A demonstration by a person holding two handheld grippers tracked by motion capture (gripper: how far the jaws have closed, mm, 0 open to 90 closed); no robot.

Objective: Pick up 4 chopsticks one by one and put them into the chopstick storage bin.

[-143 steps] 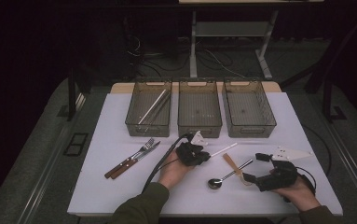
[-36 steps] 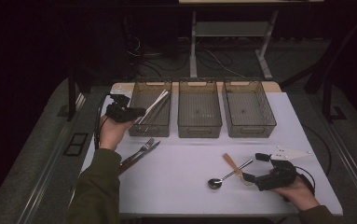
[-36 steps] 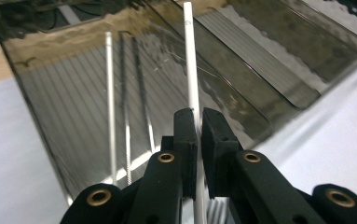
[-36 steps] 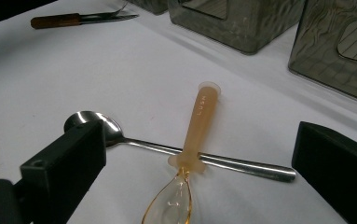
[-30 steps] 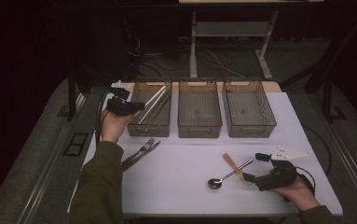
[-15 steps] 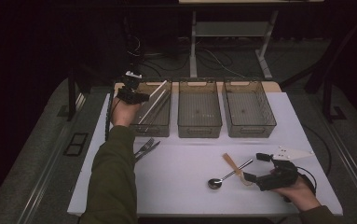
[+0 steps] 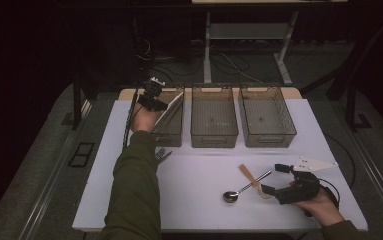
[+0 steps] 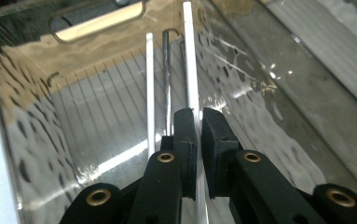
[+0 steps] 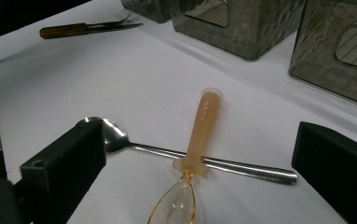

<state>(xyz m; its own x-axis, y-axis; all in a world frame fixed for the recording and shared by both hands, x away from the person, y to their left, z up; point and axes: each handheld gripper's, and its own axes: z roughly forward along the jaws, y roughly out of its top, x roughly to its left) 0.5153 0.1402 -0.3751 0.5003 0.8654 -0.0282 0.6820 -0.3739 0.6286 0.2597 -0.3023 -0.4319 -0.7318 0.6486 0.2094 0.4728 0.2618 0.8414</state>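
Left gripper [image 8: 198, 122] clamped on a thin white stick [image 8: 188, 56], pinched between the two black jaws. Held above the inside of the leftmost bin [image 7: 175, 131], stick slanting down into it, as seen from the high view, where the left gripper [image 7: 153, 100] sat at the bin's far left corner. Inside that bin, beside the held stick, a second white stick [image 8: 150, 88] and a dark metal rod [image 8: 167, 79], both lying along the ribbed floor. Next to it, in a row across the far side of the white counter [image 7: 204, 165], a middle bin [image 7: 214, 117] and a right bin [image 7: 266, 116], standing close together. Near the front of the leftmost bin, partly hidden by the green sleeve [image 7: 134, 195], a fork [image 7: 160, 153].

Right gripper [image 9: 199, 154] open, jaws well apart, resting low at the counter's near right side; same right gripper [image 7: 274, 181] seen from above in the person's hand. Between and just ahead of its jaws, a metal spoon [image 9: 190, 156] lying flat, with an amber plastic spoon [image 9: 199, 140] laid across its handle, touching it. Neither spoon touched by the jaws. Farther off on the counter, a wooden-handled utensil [image 9: 73, 30].
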